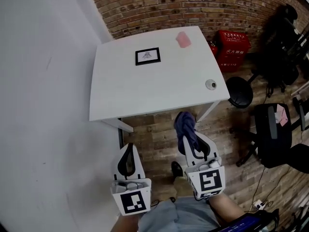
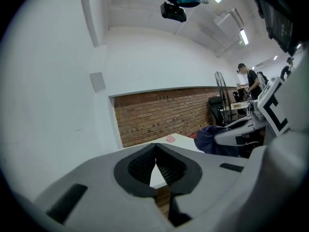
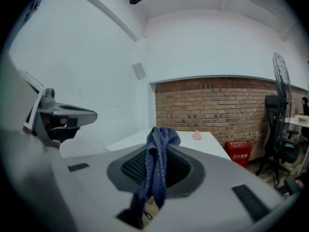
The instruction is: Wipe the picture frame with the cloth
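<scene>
On the far part of the white table (image 1: 154,93), the black-edged picture frame (image 1: 147,56) is seen lying flat, well apart from both grippers. The blue cloth (image 3: 157,163) is clamped between the jaws of the right gripper (image 1: 189,138), which is held off the table's near edge, above the wooden floor (image 1: 159,129). The cloth is bunched past the jaw tips, and a tail of it hangs down through the gap behind them. The left gripper (image 2: 155,149) is held to the left of the right one, a little nearer the person. Its jaws are closed tip to tip with nothing gripped, and a strip of the table is seen through the slit behind the tips. A pink object (image 1: 183,39) is placed at the table's far right, apart from the frame. A small round object (image 1: 211,84) is set by the near right corner. A brick wall (image 1: 193,4) is seen beyond the table, and a red crate (image 1: 234,46) stands on the floor to the right. A black stool (image 1: 240,92) and a black office chair (image 1: 276,129) are found nearer, on the right.
</scene>
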### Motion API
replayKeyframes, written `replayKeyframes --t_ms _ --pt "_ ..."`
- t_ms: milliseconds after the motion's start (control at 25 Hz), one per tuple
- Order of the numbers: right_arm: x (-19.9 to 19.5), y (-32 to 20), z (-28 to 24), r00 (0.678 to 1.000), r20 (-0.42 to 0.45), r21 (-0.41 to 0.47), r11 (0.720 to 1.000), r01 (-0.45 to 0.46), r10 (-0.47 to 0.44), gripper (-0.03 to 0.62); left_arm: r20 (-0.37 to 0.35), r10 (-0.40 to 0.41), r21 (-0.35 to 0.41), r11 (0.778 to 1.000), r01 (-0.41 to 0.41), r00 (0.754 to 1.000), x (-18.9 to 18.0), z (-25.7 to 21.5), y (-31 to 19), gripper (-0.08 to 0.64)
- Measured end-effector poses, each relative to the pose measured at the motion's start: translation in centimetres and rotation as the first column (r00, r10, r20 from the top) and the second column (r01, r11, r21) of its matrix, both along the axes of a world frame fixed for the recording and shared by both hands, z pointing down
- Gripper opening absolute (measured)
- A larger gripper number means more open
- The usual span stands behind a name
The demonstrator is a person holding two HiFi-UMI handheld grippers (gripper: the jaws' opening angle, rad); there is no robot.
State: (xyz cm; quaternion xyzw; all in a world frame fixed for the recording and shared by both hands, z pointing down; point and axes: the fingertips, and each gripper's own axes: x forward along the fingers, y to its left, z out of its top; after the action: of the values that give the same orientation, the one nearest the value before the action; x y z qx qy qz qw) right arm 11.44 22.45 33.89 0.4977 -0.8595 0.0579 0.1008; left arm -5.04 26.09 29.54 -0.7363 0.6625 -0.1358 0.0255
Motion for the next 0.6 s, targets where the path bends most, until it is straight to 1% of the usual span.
replayKeyframes --t_ms 160,280,440,600 --pt "0.5 -4.0 -0.6 1.0 0.008 0.028 0.999 0.014 -0.014 0.075 0.003 -0.013 0.028 1.0 0.012 1.0 0.6 -1.1 -3.8 0.009" --pt "0.4 -6.6 -2.1 0.999 0.025 0.052 0.998 0.023 -0.024 0.075 0.006 -0.026 0.06 0.998 0.026 1.0 0.7 -2.4 -5.8 0.009" --pt "0.6 -8.8 -3.7 0.999 0.025 0.086 0.996 0.025 -0.028 0.075 0.015 -0.057 0.087 0.995 0.055 0.998 0.0 -4.2 -7.2 0.009" --pt "-0.1 -10.4 -4.3 0.999 0.025 0.1 0.994 0.041 -0.044 0.075 0.017 -0.093 0.102 0.991 0.091 0.995 -1.3 -4.9 -8.3 0.009"
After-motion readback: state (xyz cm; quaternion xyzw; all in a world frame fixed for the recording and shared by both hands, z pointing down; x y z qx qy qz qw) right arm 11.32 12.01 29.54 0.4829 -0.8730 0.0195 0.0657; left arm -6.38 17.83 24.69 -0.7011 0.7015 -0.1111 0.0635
